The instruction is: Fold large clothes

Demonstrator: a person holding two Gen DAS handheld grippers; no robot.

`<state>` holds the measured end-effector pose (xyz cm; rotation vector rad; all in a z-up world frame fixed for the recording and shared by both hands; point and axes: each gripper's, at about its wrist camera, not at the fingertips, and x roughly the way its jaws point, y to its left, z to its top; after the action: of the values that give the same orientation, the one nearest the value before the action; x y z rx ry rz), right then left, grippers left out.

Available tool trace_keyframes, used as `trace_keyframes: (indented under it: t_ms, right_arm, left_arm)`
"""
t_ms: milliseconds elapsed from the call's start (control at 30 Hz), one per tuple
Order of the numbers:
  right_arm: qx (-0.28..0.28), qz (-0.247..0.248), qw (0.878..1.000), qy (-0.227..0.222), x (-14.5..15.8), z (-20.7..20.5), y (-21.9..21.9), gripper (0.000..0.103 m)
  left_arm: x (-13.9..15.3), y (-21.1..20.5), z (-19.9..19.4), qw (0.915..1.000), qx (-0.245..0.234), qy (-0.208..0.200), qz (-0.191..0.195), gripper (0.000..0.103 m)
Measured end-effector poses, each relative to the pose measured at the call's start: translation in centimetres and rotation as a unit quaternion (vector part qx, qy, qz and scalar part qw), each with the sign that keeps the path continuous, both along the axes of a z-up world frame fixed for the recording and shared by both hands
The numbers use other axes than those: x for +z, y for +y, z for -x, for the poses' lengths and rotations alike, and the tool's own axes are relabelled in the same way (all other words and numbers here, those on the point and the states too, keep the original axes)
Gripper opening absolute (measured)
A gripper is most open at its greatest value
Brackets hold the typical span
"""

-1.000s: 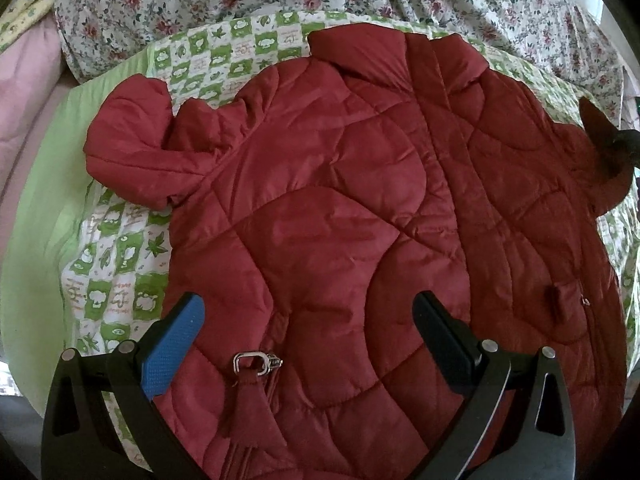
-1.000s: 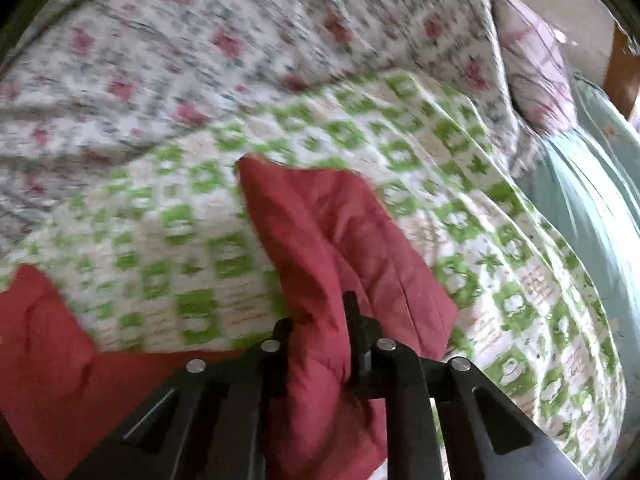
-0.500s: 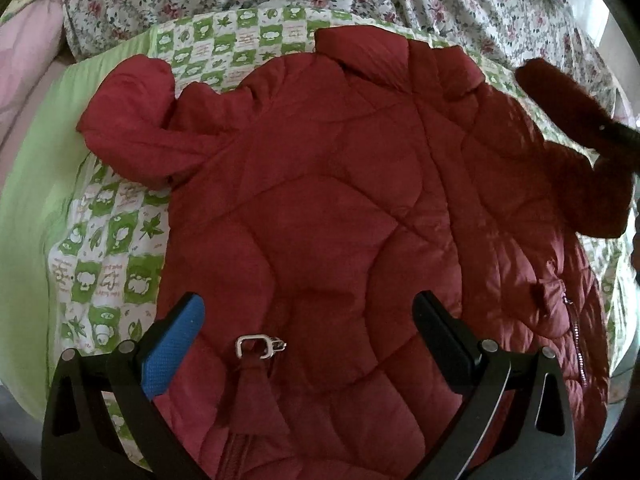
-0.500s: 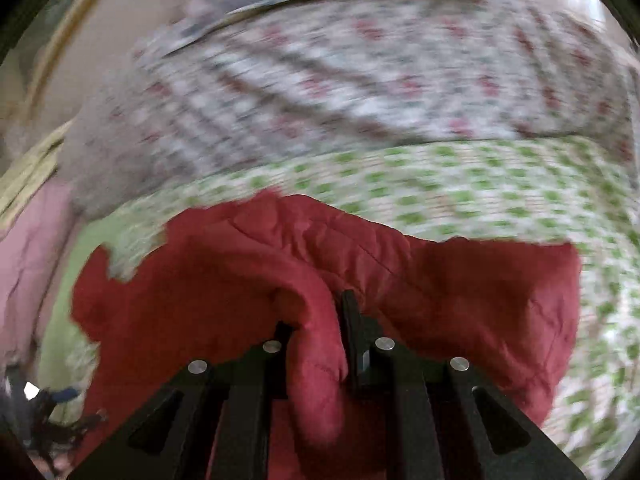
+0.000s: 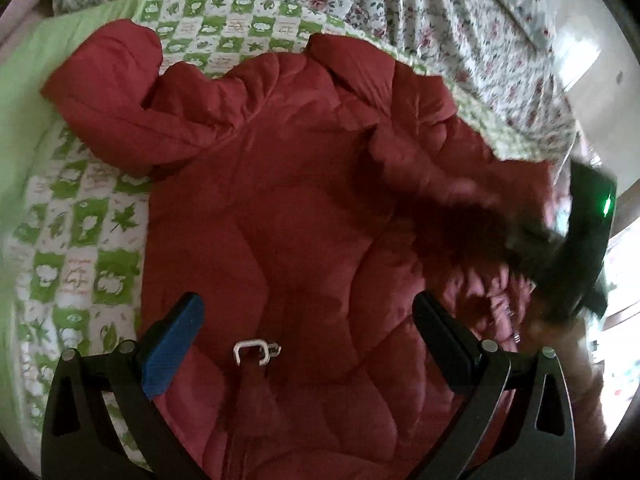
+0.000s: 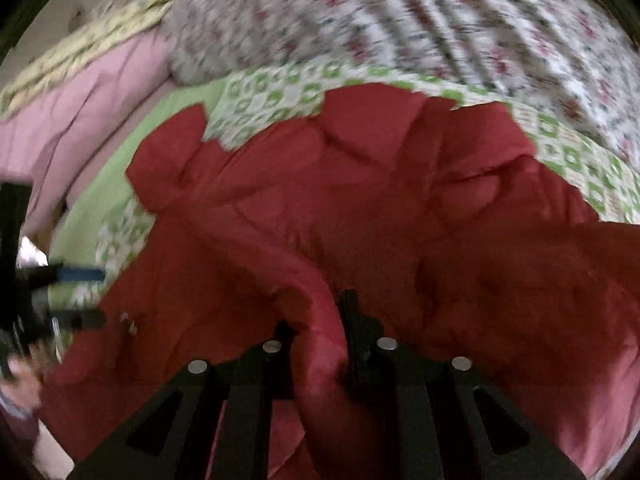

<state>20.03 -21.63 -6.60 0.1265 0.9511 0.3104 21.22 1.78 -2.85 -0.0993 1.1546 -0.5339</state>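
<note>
The right gripper (image 6: pixel 320 320) is clamped on a sleeve (image 6: pixel 316 280), carrying it over the red jacket (image 5: pixel 280 208) spread ahead on the bed (image 5: pixel 80 216). The left gripper (image 5: pixel 306 320) hovers wide open above the hem. Next, probably, lay the sleeve across the chest. The jacket's length runs away from both grippers, collar farthest.

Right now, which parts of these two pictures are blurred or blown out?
Left wrist view: the red jacket is mostly sharp, but the right gripper with its pinched sleeve is motion-smeared, and the window light at the right edge is blown out. Right wrist view: the floral bedding streaks with motion; the right gripper's fingers stay fairly crisp.
</note>
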Motion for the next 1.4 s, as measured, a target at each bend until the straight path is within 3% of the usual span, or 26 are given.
trace_keyframes:
  t_ms: [67,133,200,433,533,600,633,667,800,1033,1200,1400]
  right_arm:
    - [0.014,0.015,1.000,0.001,-0.3,0.3,0.9,0.026]
    - [0.022,0.017,1.000,0.005,-0.5,0.5,1.3,0.047]
    - [0.030,0.008,0.999,0.008,-0.7,0.9,1.4,0.058]
    - [0.030,0.006,0.999,0.017,-0.9,1.5,1.3,0.058]
    - [0.024,-0.003,0.999,0.021,-0.8,2.2,0.7,0.058]
    - [0.019,-0.005,1.000,0.022,-0.7,2.6,0.3,0.058]
    - [0.010,0.006,1.000,0.021,-0.7,2.8,0.1,0.058]
    - [0.005,0.004,1.000,0.022,-0.6,3.1,-0.3,0.058]
    - [-0.014,-0.006,1.000,0.023,-0.2,4.0,-1.5,0.058]
    - [-0.071,-0.028,0.997,-0.006,1.9,5.6,-5.2,0.058]
    - [-0.135,-0.030,0.990,-0.029,2.9,5.5,-8.8,0.058]
    - [-0.175,-0.018,0.984,-0.035,2.5,3.2,-11.0,0.059]
  left_arm:
    - [0.2,0.0,-1.0,0.9999,-0.005,0.006,0.016,0.103]
    - [0.3,-0.4,-2.1,0.9996,-0.011,0.009,0.024,0.103]
    - [0.3,-1.2,-3.4,0.9993,-0.022,0.015,0.028,0.103]
    - [-1.9,-7.4,-7.8,0.9966,-0.069,0.046,0.005,0.103]
    - [-3.1,-9.3,-8.4,0.9949,-0.085,0.054,-0.005,0.097]
    - [-3.5,-10.6,-8.1,0.9940,-0.099,0.040,-0.023,0.085]
    - [-3.6,-10.8,-8.0,0.9936,-0.104,0.034,-0.026,0.065]
    - [-3.6,-11.1,-7.7,0.9923,-0.117,0.032,-0.023,0.035]
    - [-2.6,-10.5,-7.3,0.9919,-0.125,0.010,-0.018,0.015]
    - [0.7,-4.8,-7.2,0.9924,-0.071,-0.081,-0.059,0.012]
    - [0.8,-1.8,-7.5,0.9927,-0.041,-0.095,-0.061,0.012]
    - [-1.5,-3.3,-7.5,0.9880,-0.044,-0.104,-0.105,0.012]
